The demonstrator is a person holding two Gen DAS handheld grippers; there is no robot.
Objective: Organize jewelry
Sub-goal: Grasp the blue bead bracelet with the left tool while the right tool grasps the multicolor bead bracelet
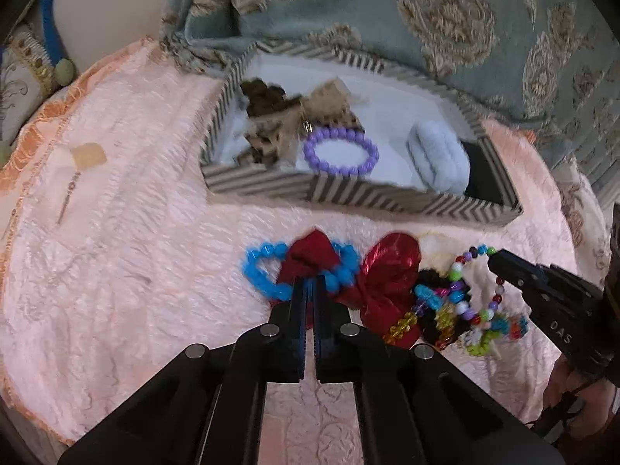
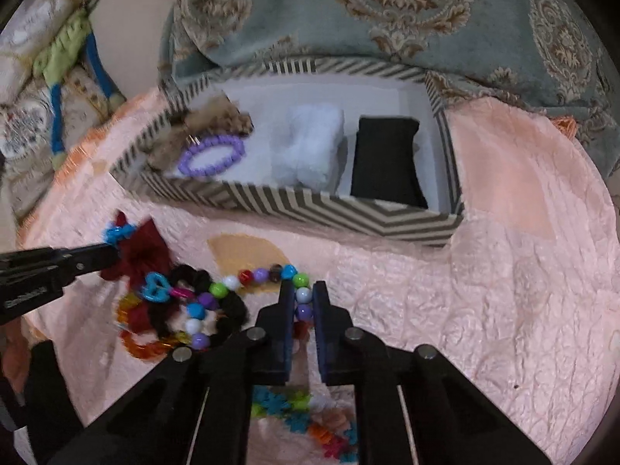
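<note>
Matte black two-finger grippers: left gripper and right gripper with dark blue ribbed pads, silver round pivot pins, white "DAS" lettering.

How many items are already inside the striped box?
4 visible: a leopard-print bow at the left end, a purple bead bracelet beside it, a white fluffy piece mid-box, a black pad at right. More may be hidden.
</note>
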